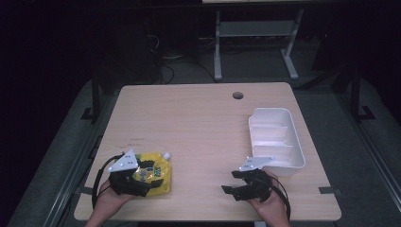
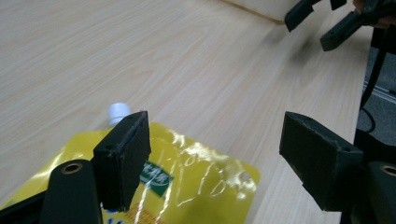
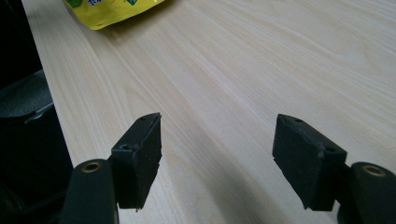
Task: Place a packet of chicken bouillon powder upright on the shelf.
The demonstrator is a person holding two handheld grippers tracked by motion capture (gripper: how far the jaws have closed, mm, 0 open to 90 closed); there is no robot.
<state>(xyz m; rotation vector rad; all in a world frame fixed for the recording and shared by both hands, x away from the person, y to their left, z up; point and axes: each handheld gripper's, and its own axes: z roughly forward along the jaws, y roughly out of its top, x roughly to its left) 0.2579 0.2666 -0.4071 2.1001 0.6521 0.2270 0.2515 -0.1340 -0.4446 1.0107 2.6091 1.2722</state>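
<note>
A yellow spouted pouch [image 1: 153, 172] lies flat on the wooden table near its front left corner, its white cap [image 2: 118, 110] pointing away. My left gripper [image 1: 142, 177] hovers over the pouch [image 2: 187, 177] with its jaws open, one jaw above the yellow film and the other over bare wood. My right gripper [image 1: 236, 182] is open above the table at the front right, nothing between its jaws; the pouch's corner [image 3: 112, 11] shows far off in its view. A white divided bin [image 1: 275, 135] stands just behind the right gripper.
The table [image 1: 198, 127] has a round cable hole [image 1: 238, 95] near its back edge. The table's front edge [image 3: 51, 107] drops to dark floor beside the right gripper. A metal desk frame [image 1: 255, 42] stands beyond the table.
</note>
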